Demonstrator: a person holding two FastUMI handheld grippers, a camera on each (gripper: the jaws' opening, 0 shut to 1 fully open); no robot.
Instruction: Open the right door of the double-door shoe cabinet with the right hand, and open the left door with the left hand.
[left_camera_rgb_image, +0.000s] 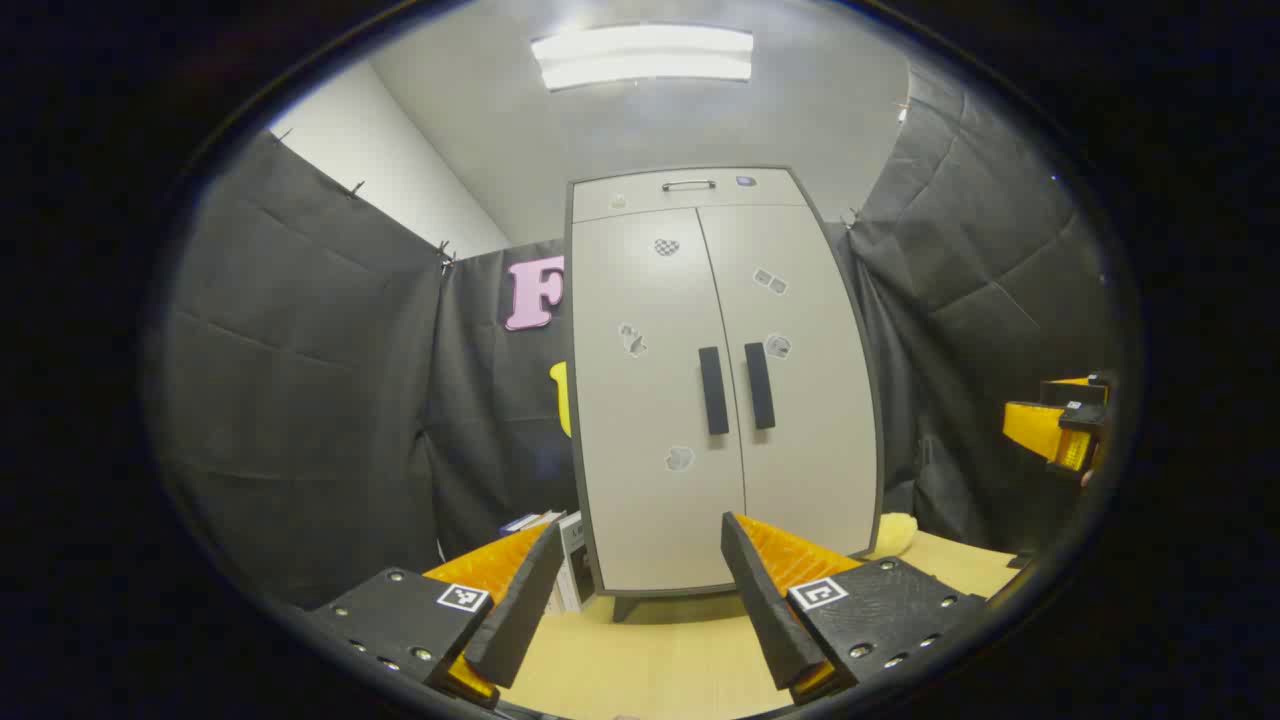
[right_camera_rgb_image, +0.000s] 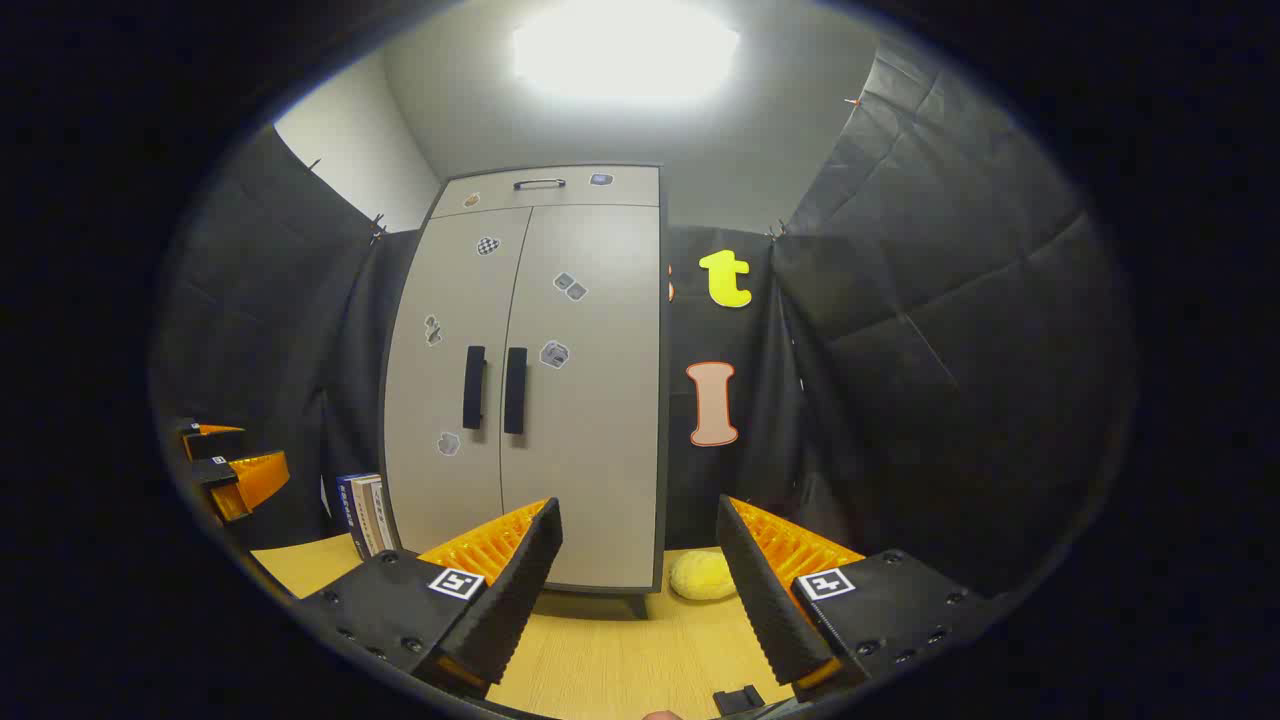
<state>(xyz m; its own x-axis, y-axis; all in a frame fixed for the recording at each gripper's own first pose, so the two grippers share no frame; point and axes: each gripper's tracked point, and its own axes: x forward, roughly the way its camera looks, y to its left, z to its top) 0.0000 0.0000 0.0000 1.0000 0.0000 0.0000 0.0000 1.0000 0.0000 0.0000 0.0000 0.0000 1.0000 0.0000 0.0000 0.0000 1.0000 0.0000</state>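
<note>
A tall grey double-door shoe cabinet (left_camera_rgb_image: 720, 400) (right_camera_rgb_image: 530, 390) stands on a wooden table, both doors closed. Each door carries a black vertical handle near the centre seam: the left handle (left_camera_rgb_image: 713, 390) (right_camera_rgb_image: 473, 387) and the right handle (left_camera_rgb_image: 759, 385) (right_camera_rgb_image: 515, 390). My left gripper (left_camera_rgb_image: 640, 545) is open, well short of the cabinet, level with its lower part. My right gripper (right_camera_rgb_image: 640, 530) is open too, aimed at the cabinet's right edge. Off to the side, the left gripper view catches the right gripper (left_camera_rgb_image: 1060, 430), and the right gripper view the left gripper (right_camera_rgb_image: 230, 470).
A drawer with a metal handle (left_camera_rgb_image: 688, 185) tops the cabinet. Several books (right_camera_rgb_image: 362, 512) stand left of the cabinet. A yellow sponge-like lump (right_camera_rgb_image: 702, 575) lies on the wooden table (right_camera_rgb_image: 620, 650) by the cabinet's right foot. Black cloth walls surround the booth.
</note>
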